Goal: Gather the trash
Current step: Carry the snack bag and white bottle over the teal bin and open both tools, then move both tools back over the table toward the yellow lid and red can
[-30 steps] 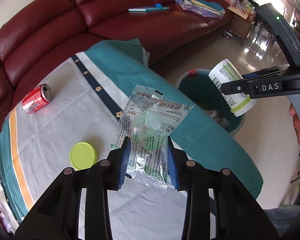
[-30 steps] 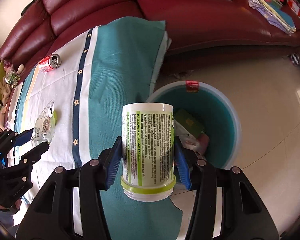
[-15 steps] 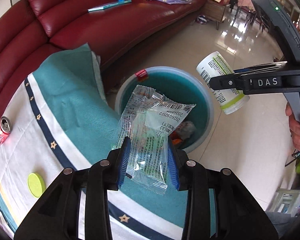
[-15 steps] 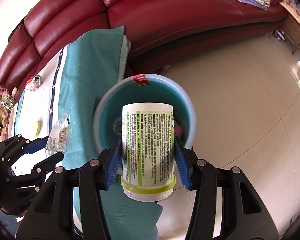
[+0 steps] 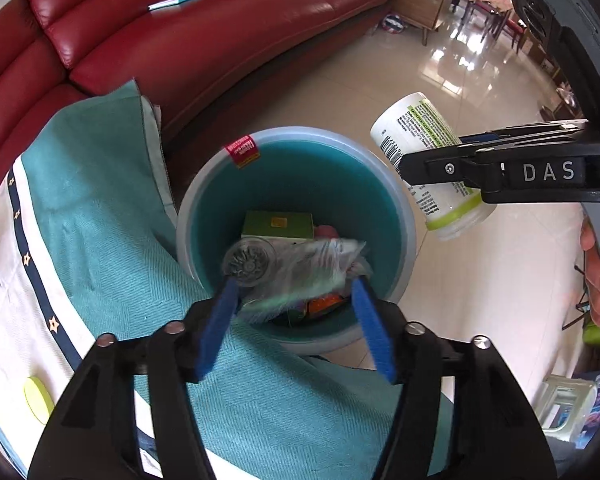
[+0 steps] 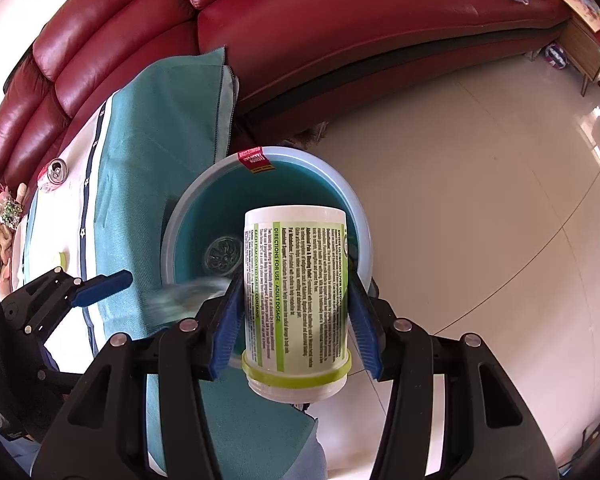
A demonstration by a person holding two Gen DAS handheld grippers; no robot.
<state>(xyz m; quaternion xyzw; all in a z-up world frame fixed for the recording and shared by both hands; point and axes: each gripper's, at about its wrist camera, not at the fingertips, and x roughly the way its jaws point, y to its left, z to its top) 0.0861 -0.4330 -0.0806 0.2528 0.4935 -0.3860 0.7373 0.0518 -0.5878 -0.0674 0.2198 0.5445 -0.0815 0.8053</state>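
My left gripper (image 5: pixel 296 316) is open above the near rim of the teal trash bin (image 5: pixel 204 204). The clear plastic wrapper (image 5: pixel 300 268) is blurred, loose between the blue pads and dropping into the bin. My right gripper (image 6: pixel 296 312) is shut on a white supplement bottle with a green label (image 6: pixel 296 296), held over the bin (image 6: pixel 356 208), cap end toward me. The bottle also shows in the left wrist view (image 5: pixel 428 148), beside the bin's right rim. The bin holds several pieces of trash, among them a green box (image 5: pixel 278 224).
The table with a teal and white cloth (image 5: pixel 100 208) stands left of the bin. A yellow-green lid (image 5: pixel 38 400) and a red can (image 6: pixel 54 174) lie on it. A red leather sofa (image 6: pixel 340 20) runs behind. Pale tiled floor (image 6: pixel 480 200) lies to the right.
My left gripper has opened and let go of the wrapper, which is falling into the bin. Both grippers have moved closer over the bin. The right gripper still holds the bottle.
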